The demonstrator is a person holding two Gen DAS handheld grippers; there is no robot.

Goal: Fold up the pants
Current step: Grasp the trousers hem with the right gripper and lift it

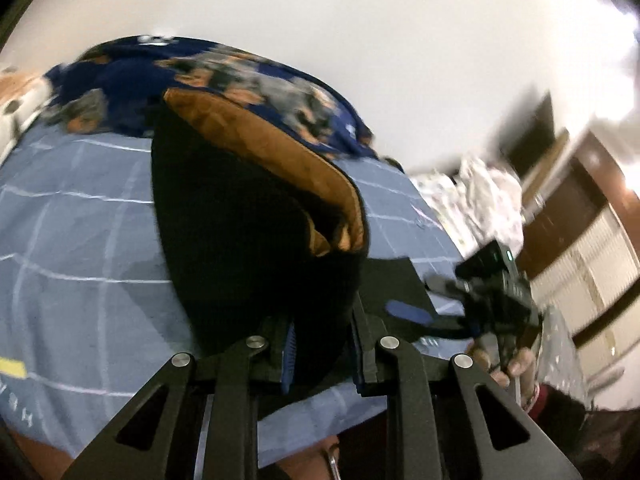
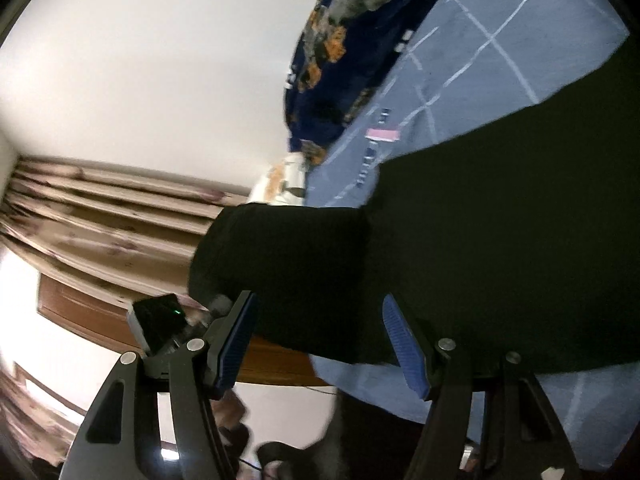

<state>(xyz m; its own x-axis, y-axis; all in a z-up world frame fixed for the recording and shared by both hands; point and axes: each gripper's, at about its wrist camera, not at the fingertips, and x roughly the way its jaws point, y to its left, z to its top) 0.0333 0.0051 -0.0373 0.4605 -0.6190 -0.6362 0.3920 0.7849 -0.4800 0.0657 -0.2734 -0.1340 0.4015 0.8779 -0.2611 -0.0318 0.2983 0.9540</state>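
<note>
Black pants with a tan inner lining (image 1: 248,216) lie on a blue bedsheet with white grid lines (image 1: 80,220). My left gripper (image 1: 324,348) is shut on the near edge of the pants, and the cloth bulges up between its blue pads. In the right wrist view the black pants (image 2: 460,248) spread across the sheet (image 2: 472,56). My right gripper (image 2: 324,344) is open with its blue pads wide apart, just short of the pants' edge. The right gripper also shows in the left wrist view (image 1: 496,296), held in a hand.
A navy, orange and grey patterned blanket (image 1: 224,80) lies bunched at the far side of the bed; it also shows in the right wrist view (image 2: 352,40). A white wall, floral curtains (image 2: 100,216), a wooden headboard (image 2: 100,312) and crumpled white bedding (image 1: 480,200) surround the bed.
</note>
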